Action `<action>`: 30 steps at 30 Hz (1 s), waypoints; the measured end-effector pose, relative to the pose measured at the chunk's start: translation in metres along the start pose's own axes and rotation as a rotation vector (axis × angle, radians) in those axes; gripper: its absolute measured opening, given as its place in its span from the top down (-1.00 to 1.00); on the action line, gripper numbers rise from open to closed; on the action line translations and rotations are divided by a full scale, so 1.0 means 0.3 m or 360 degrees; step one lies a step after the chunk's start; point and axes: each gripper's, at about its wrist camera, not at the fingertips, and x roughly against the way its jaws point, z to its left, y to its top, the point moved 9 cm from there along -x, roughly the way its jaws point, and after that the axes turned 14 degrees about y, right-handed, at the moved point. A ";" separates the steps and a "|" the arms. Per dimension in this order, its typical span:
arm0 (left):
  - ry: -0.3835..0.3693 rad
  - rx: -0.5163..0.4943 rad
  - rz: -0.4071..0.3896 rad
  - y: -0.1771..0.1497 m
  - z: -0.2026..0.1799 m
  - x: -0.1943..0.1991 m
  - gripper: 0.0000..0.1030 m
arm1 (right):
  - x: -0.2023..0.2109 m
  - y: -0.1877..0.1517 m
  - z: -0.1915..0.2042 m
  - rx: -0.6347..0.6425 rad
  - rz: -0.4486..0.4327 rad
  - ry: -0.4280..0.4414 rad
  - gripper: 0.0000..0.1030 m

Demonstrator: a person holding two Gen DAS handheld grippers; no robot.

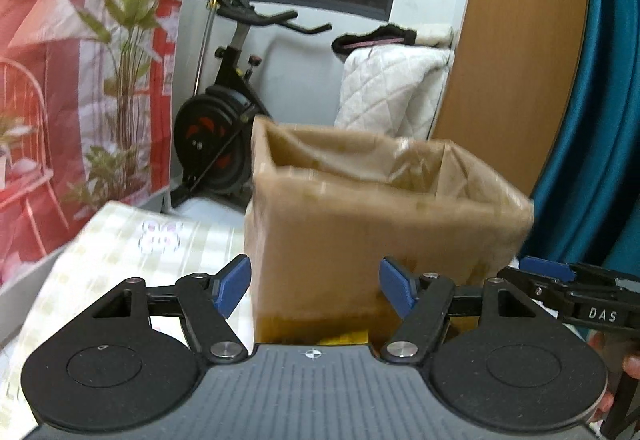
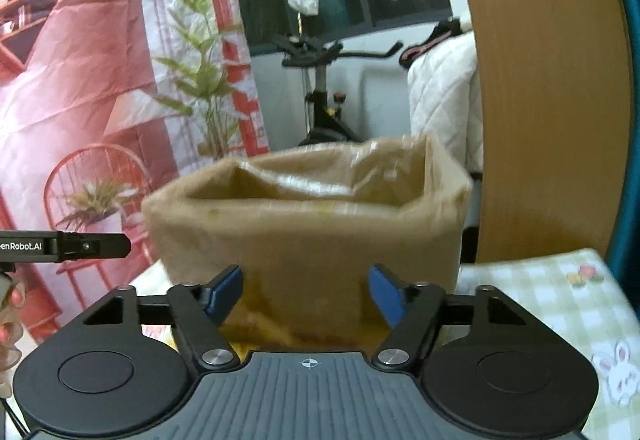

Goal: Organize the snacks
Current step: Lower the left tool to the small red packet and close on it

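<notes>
A brown cardboard box fills the centre of the left wrist view, its top open and lined with a clear plastic bag folded over the rim; the picture is blurred and what lies inside cannot be told. The box stands on a table covered with a pale green checked cloth, which runs off to the lower left of the frame. At the foot of the box, in the lower middle, lie yellow snack packets, mostly hidden behind the gripper body and too smeared to read. The left gripper points slightly downward at the near wall of the box, its blue pads set well apart with nothing pressed between them; only the box wall shows in the gap. The right gripper stands likewise in its own view, jaws parted at a moderate width and empty, aimed at the lower front of the box with the yellow packets just beneath. Its black fingers enter the right edge of the left view, with part of a hand below them. Behind the box stand an exercise bike, a red printed backdrop at upper left and a wooden panel at upper right.
</notes>
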 end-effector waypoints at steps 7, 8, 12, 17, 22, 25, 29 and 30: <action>-0.0005 0.0039 0.0148 -0.119 0.034 -0.024 -0.16 | -0.036 -0.167 0.057 -0.0006 0.0201 0.0061 0.05; 0.0001 0.0042 0.0158 -0.128 0.041 -0.028 -0.13 | -0.050 -0.187 0.065 -0.0002 0.0231 0.0068 0.14; 0.0036 0.0060 0.0173 -0.144 0.067 -0.046 -0.13 | -0.119 -0.252 0.094 0.0033 0.0352 0.0099 0.20; 0.0080 0.0080 0.0201 -0.177 0.108 -0.063 -0.07 | -0.231 -0.293 0.125 0.0109 0.0460 0.0135 0.48; 0.0135 0.0137 0.0244 -0.203 0.168 -0.081 -0.04 | -0.334 -0.299 0.124 0.0200 0.0539 0.0115 0.50; 0.0159 0.0156 0.0263 -0.215 0.201 -0.088 -0.04 | -0.381 -0.321 0.120 0.0226 0.0605 0.0108 0.69; 0.0180 0.0174 0.0288 -0.234 0.233 -0.101 -0.04 | -0.406 -0.363 0.102 0.0191 0.0669 0.0106 0.88; 0.0184 0.0179 0.0297 -0.241 0.242 -0.105 -0.04 | -0.404 -0.375 0.099 0.0179 0.0680 0.0104 0.90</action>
